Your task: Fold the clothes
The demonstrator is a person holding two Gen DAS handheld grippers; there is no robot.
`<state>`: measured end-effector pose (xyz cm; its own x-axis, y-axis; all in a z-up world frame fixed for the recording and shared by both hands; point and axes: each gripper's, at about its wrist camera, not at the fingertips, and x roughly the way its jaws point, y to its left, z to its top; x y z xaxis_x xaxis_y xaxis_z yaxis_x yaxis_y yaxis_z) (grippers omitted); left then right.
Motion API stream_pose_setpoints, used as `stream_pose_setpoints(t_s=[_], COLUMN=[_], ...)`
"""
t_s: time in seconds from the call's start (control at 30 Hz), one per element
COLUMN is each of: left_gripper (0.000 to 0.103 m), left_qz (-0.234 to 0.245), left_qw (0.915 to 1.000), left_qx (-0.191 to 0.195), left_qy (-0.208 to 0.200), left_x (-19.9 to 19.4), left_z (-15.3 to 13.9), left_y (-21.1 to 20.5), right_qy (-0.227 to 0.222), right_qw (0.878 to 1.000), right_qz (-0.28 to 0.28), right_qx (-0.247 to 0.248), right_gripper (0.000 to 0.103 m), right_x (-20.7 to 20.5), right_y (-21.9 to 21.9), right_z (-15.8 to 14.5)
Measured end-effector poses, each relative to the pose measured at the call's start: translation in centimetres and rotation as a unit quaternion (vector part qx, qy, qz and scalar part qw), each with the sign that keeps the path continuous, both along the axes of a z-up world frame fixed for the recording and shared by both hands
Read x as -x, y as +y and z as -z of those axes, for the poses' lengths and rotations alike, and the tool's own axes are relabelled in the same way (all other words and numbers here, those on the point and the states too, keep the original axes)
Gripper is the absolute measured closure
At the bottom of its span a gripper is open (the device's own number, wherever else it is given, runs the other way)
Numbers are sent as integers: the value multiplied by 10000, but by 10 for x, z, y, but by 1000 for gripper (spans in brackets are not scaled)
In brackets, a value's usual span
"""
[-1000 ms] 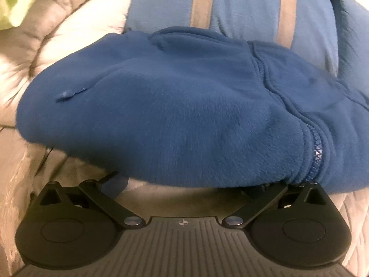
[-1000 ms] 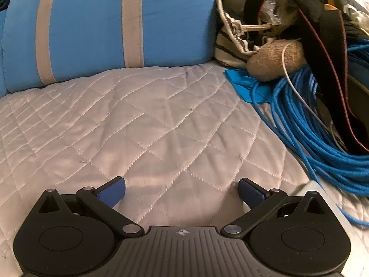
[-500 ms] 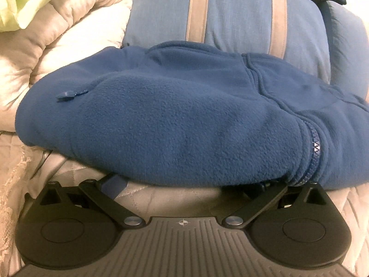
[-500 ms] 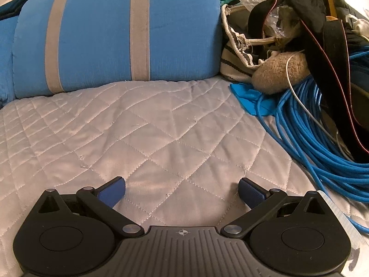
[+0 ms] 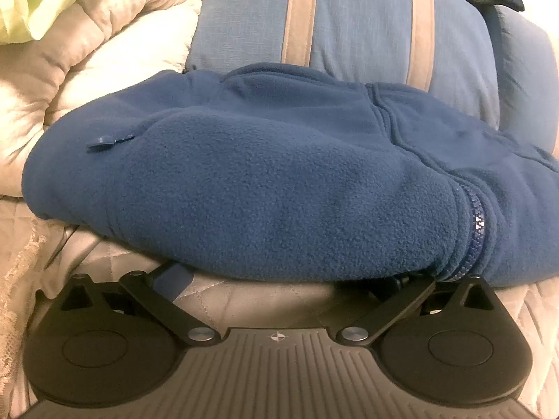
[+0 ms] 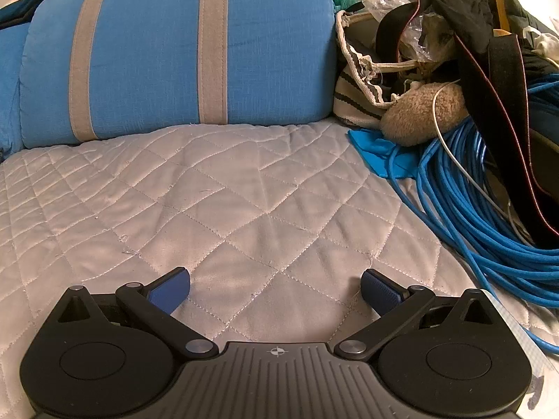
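A folded blue fleece jacket (image 5: 265, 188) with a zipper (image 5: 475, 230) lies on the quilted bed cover (image 5: 265, 289), filling the left wrist view. My left gripper (image 5: 279, 276) is open right at the jacket's near edge; its fingertips are tucked under the fleece and mostly hidden. My right gripper (image 6: 276, 288) is open and empty over the bare quilted cover (image 6: 244, 202). The jacket does not show in the right wrist view.
A blue cushion with grey stripes (image 5: 356, 24) stands behind the jacket and shows in the right wrist view (image 6: 174, 52). A cream duvet (image 5: 87, 70) lies at left. At right are coiled blue cable (image 6: 464, 202), a plush toy (image 6: 419, 111) and bags (image 6: 471, 52).
Both grippers have drawn back slightly; the jacket and cushion sit a little lower in the views. Both stay open, and the jacket has not moved.
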<state>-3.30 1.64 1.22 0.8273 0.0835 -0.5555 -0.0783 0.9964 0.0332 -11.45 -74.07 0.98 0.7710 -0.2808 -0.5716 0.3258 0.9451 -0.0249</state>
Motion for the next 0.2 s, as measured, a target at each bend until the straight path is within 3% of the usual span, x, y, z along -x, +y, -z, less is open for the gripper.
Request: stream_pose_setpoints(t_s=[0.2], left_gripper=[0], left_qz=[14], left_qw=[10000], left_qx=[63], left_qy=[-19], left_x=[0], left_z=[0], left_y=[2], right_qy=[-3], right_qw=[10000], right_qz=[4], right_qx=[23], right_gripper=[0], right_x=[0], right_y=[1], right_z=[0])
